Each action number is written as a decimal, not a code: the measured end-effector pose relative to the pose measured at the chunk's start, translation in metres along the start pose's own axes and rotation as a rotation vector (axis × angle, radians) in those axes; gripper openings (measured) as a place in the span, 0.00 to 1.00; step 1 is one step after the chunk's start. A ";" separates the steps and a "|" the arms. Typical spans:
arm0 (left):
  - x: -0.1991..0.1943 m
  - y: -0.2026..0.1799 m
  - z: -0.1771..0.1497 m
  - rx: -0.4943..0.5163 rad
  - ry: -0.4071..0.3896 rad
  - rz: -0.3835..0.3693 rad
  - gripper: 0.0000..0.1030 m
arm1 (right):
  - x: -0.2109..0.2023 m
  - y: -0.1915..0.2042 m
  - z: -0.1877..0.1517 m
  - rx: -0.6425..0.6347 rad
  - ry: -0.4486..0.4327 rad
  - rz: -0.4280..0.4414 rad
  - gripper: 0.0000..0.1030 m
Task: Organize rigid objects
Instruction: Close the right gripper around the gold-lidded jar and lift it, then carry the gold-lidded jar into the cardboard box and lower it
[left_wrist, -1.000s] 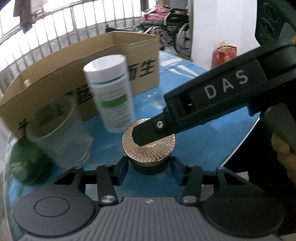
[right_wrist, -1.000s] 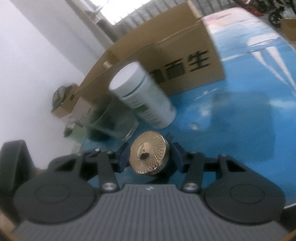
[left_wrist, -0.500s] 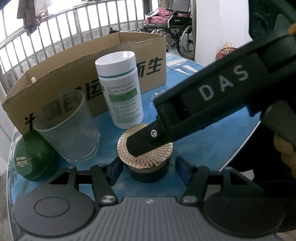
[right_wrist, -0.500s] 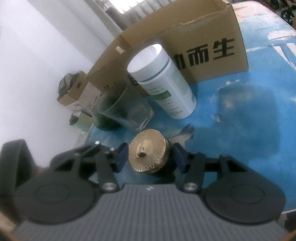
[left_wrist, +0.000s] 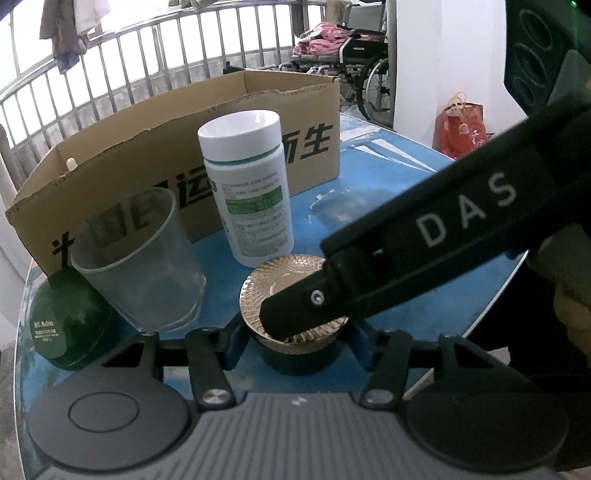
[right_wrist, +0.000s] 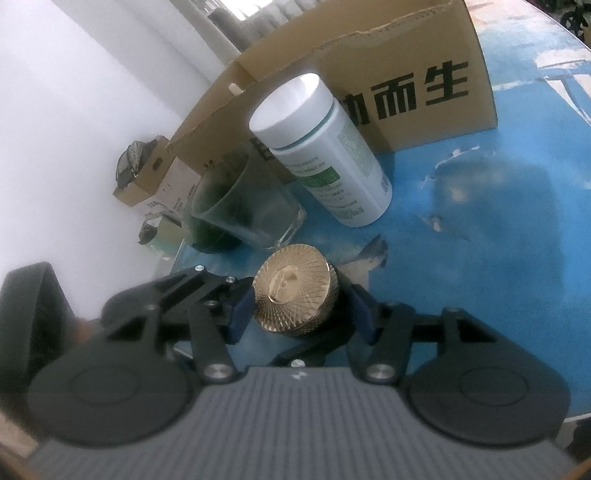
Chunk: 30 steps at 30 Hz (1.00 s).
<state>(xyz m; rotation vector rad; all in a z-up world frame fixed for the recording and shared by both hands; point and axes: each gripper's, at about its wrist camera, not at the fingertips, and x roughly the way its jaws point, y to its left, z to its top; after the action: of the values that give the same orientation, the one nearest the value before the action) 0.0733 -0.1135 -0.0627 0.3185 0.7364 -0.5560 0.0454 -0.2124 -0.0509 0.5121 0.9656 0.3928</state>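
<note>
In the left wrist view, a dark jar (left_wrist: 299, 356) with a ribbed gold lid (left_wrist: 280, 275) stands on the blue worktop (left_wrist: 391, 177), between the pads of the left gripper (left_wrist: 297, 343). Its jaws are closing, with slim gaps still at both sides. The right gripper (left_wrist: 306, 312) reaches in from the right, one finger lying across the lid. Behind stand a white pill bottle (left_wrist: 251, 192), a clear glass cup (left_wrist: 140, 269), a green tin (left_wrist: 66, 325) and a cardboard box (left_wrist: 110, 166). In the right wrist view, the right gripper (right_wrist: 301, 310) straddles the gold lid (right_wrist: 295, 291). Its jaws are opening: one pad is at the rim, the other just clear.
</note>
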 end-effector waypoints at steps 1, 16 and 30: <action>0.001 0.000 0.000 -0.003 0.002 0.001 0.56 | 0.000 0.000 0.001 -0.001 -0.001 0.002 0.55; 0.002 -0.005 0.000 -0.008 0.009 0.022 0.57 | 0.003 -0.007 0.003 0.036 0.002 0.026 0.54; -0.013 -0.011 -0.002 0.002 -0.010 0.035 0.56 | 0.000 -0.001 0.000 0.012 0.004 0.014 0.55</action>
<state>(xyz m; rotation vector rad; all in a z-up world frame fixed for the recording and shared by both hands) 0.0584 -0.1167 -0.0558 0.3301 0.7189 -0.5249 0.0458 -0.2132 -0.0518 0.5295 0.9692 0.4008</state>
